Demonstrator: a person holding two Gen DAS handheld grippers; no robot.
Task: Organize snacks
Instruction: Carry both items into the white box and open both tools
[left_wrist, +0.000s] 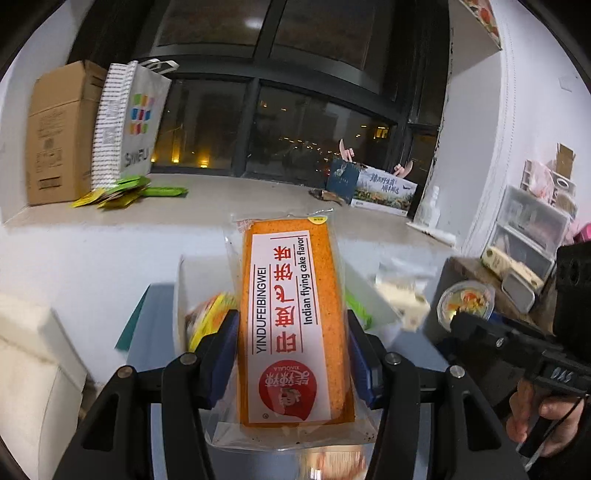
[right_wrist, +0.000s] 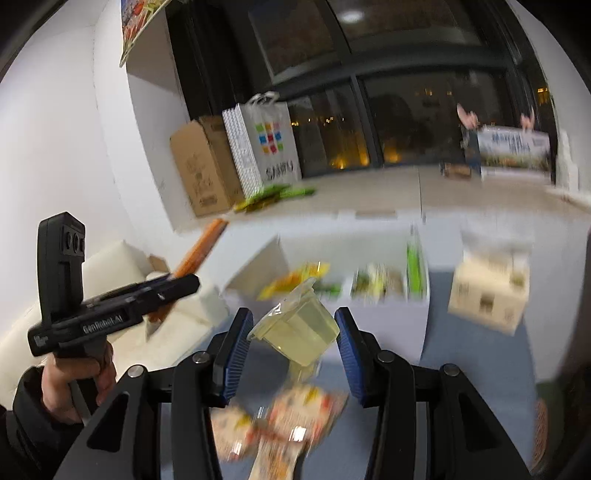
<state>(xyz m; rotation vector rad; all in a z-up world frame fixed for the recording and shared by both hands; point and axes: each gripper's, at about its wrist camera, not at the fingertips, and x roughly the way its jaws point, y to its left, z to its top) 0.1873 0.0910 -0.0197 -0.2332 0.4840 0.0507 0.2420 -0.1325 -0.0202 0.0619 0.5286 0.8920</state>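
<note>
While gripped, the orange snack pack (left_wrist: 291, 325) overhangs both fingers (left_wrist: 225, 354).

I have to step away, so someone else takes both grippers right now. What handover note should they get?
Left gripper: shut on the orange flying cake packet, held lengthwise, lifted above the table.
Right gripper: shut on a clear jelly cup, also lifted.
White divided box ahead on the blue table already holds several yellow and green snack packets.
Left to do: place both held items in the box, then the blurred packets lying below the right gripper. The cream carton beside the box may also need sorting.
</note>
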